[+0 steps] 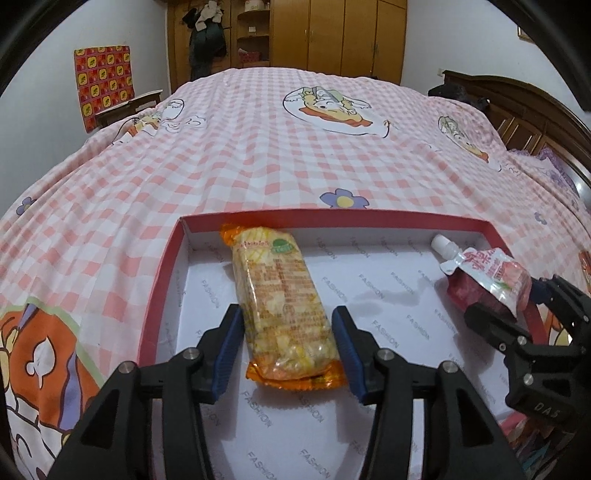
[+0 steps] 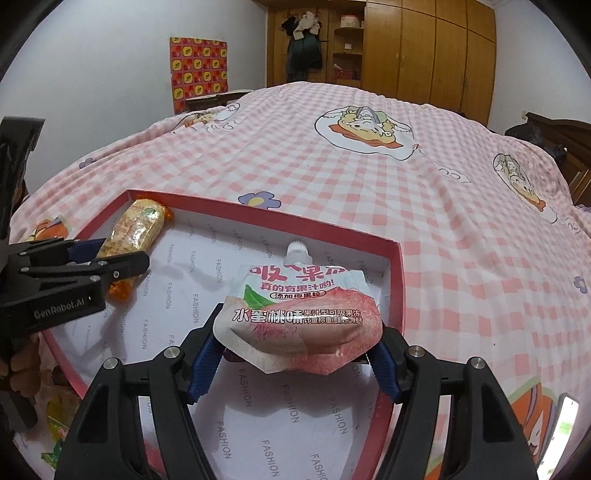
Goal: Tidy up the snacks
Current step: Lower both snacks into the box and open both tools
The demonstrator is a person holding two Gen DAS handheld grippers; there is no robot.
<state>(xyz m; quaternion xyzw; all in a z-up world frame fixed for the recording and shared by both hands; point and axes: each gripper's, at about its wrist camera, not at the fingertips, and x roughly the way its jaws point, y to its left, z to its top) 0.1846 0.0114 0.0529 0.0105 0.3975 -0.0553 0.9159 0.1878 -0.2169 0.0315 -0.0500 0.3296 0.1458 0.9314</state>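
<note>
A shallow red box (image 1: 162, 266) with a white printed lining lies on the bed; it also shows in the right wrist view (image 2: 397, 273). My left gripper (image 1: 288, 332) straddles a long orange snack bar (image 1: 280, 299) lying in the box's left part; its blue pads stand at the bar's sides, with a small gap on the right. My right gripper (image 2: 295, 358) is shut on a pink peach jelly pouch (image 2: 299, 317) with a white cap, over the box's right part. The pouch also shows in the left wrist view (image 1: 487, 277), and the bar in the right wrist view (image 2: 136, 229).
The box sits on a pink checked bedspread (image 1: 258, 155) with cartoon prints. Other snack wrappers (image 2: 55, 417) lie beside the box's near left edge. A wooden wardrobe (image 1: 340, 33) and headboard (image 1: 524, 110) stand beyond the bed.
</note>
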